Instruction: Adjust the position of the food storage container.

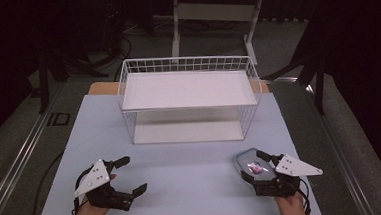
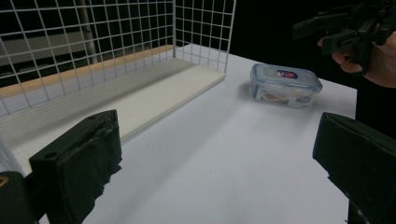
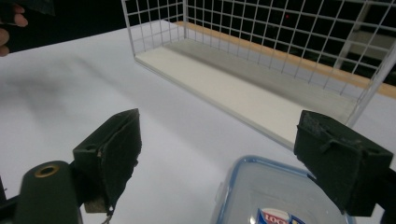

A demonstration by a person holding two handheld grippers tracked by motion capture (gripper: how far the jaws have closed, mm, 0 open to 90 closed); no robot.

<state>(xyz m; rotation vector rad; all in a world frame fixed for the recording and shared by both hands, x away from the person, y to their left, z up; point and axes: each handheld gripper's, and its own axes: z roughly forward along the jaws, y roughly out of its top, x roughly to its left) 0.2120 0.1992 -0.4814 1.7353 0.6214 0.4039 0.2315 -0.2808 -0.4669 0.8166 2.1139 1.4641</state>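
Note:
A clear lidded plastic food container point(image 1: 254, 164) with a blue rim and a label lies on the pale table point(image 1: 182, 168) at the front right. My right gripper point(image 1: 251, 165) hovers over it, open, a jaw on either side of the box. In the right gripper view the container point(image 3: 275, 196) sits low between the wide-set jaws, with a clear gap to the left pad point(image 3: 119, 149). My left gripper point(image 1: 132, 175) is open at the front left with nothing between its jaws. From the left gripper view the container point(image 2: 285, 84) lies far off, under the right gripper point(image 2: 345, 28).
A white two-tier wire rack point(image 1: 188, 97) stands at the middle back of the table, with a flat white board on each level. Its lower shelf point(image 3: 243, 93) opens toward me. Dark floor, cables and a metal stand lie beyond the table.

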